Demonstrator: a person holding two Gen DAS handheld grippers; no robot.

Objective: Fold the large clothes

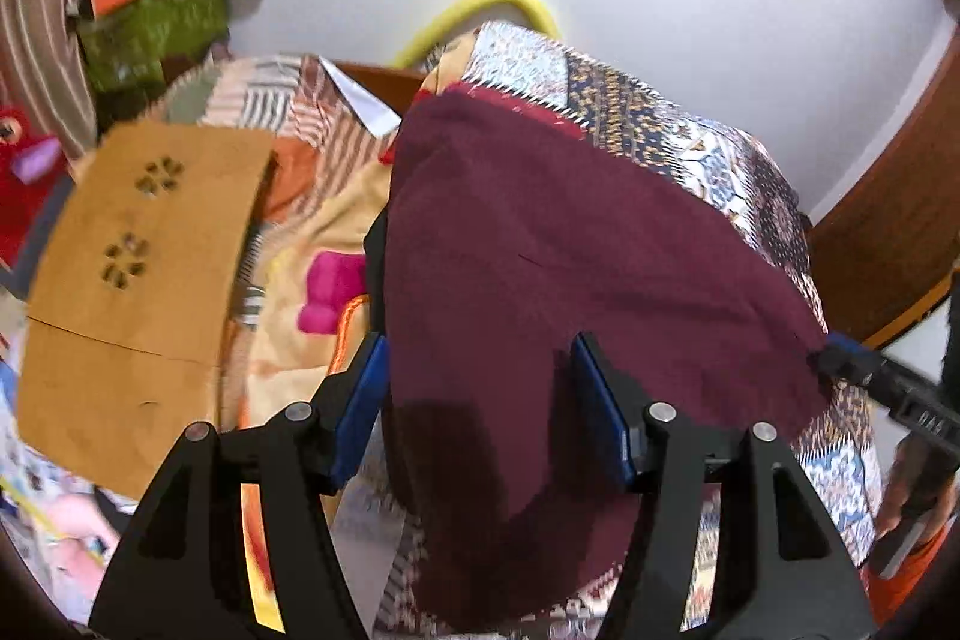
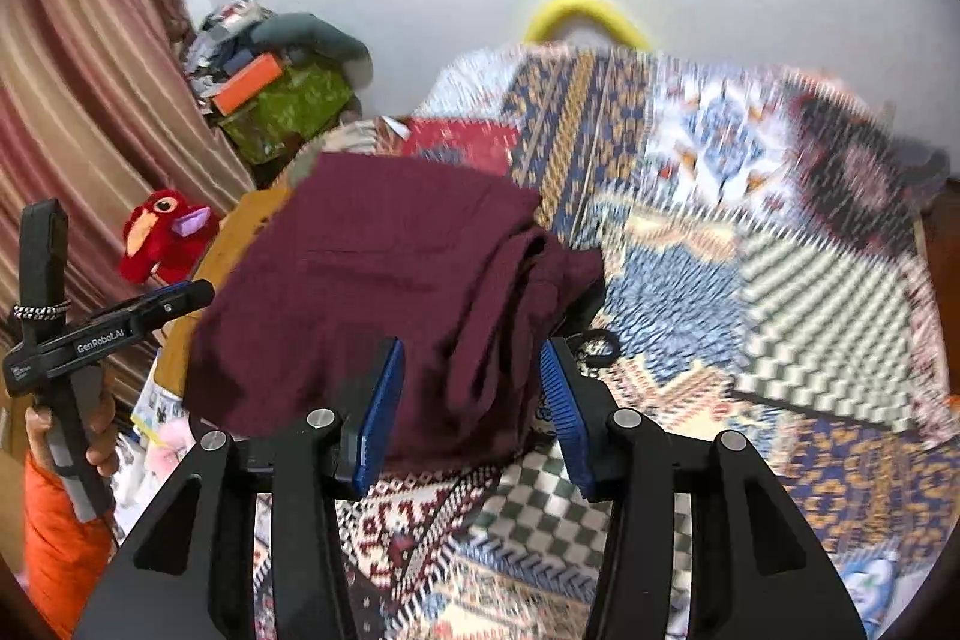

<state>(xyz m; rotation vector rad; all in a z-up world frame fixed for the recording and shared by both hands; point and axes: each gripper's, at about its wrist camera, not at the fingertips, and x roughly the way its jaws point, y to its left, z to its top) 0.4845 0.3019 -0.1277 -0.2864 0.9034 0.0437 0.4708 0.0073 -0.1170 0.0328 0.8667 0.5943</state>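
A folded maroon garment (image 1: 570,268) lies on a patterned quilt (image 1: 678,118). In the right wrist view the maroon garment (image 2: 384,280) shows as a thick folded stack on the quilt (image 2: 750,280). My left gripper (image 1: 477,394) is open, its blue pads either side of the garment's near edge, not pinching it. My right gripper (image 2: 471,394) is open around the garment's near right corner. The left gripper (image 2: 120,322) also shows at the left of the right wrist view, and the right gripper's tip (image 1: 846,358) at the garment's right edge in the left wrist view.
A brown cardboard sheet (image 1: 138,280) lies left of the garment. A red plush toy (image 2: 162,232) sits by the striped curtain (image 2: 78,100). A pile of bags and boxes (image 2: 276,100) stands against the white wall. A yellow tube (image 2: 588,13) arches behind the quilt.
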